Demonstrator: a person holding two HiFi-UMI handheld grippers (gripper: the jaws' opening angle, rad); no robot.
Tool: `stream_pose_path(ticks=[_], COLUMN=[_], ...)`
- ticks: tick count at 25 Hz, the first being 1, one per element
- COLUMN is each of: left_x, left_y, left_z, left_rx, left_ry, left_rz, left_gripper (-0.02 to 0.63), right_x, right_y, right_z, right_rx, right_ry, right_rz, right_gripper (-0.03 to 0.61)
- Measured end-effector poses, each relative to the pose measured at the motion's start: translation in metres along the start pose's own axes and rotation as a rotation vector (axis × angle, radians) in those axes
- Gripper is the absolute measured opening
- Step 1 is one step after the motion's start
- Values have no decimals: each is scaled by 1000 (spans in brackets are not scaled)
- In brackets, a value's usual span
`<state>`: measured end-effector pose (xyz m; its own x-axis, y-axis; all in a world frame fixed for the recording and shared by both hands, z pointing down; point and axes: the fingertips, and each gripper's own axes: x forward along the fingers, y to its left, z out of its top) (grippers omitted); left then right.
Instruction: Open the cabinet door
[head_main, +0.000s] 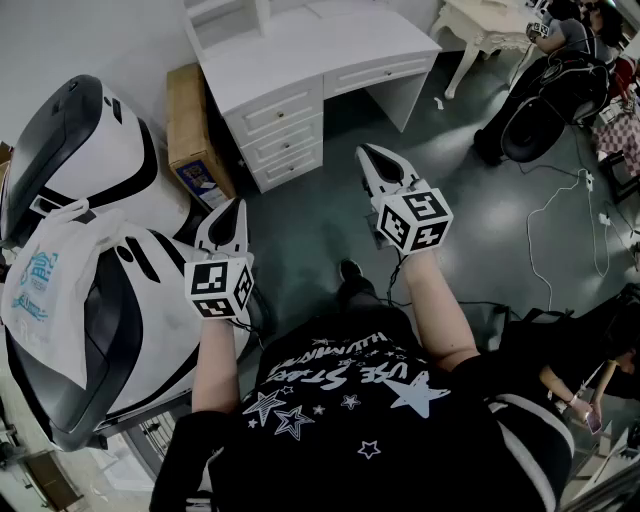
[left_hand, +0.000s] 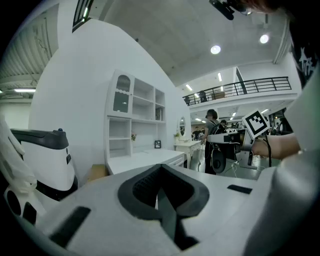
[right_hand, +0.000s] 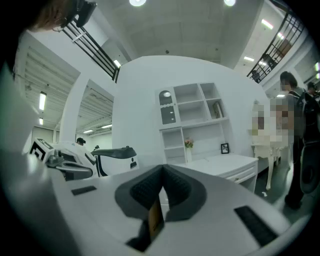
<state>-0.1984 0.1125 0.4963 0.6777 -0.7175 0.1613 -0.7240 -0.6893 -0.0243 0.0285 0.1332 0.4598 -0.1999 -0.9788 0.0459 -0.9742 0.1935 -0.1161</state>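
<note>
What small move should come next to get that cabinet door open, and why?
Probably a step closer to the white desk. The arched door on its hutch stands well ahead, out of reach, and the left gripper and right gripper are shut, touching nothing.

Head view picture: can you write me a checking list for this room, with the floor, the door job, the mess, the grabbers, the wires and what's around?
Surface: dark floor.
Job's things: white desk with a hutch; its arched cabinet door looks shut.
Clutter: cardboard box beside the desk; plastic bag on the white-and-black machine.
Grippers: left gripper and right gripper both shut, empty, away from the desk.
Cables: white cable on the floor at right.
Surroundings: cream table, a person near it.
</note>
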Motion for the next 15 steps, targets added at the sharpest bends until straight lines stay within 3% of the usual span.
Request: stream_pose_path(ticks=[15], left_x=[-25], left_y=[-12], left_z=[-5], left_rx=[-47], left_ry=[-25], left_rz=[16], left_gripper=[9], right_x=[-28], right_y=[-4], right_z=[-9], right_rx=[7], right_ry=[7], right_rz=[-35], right_gripper=[5])
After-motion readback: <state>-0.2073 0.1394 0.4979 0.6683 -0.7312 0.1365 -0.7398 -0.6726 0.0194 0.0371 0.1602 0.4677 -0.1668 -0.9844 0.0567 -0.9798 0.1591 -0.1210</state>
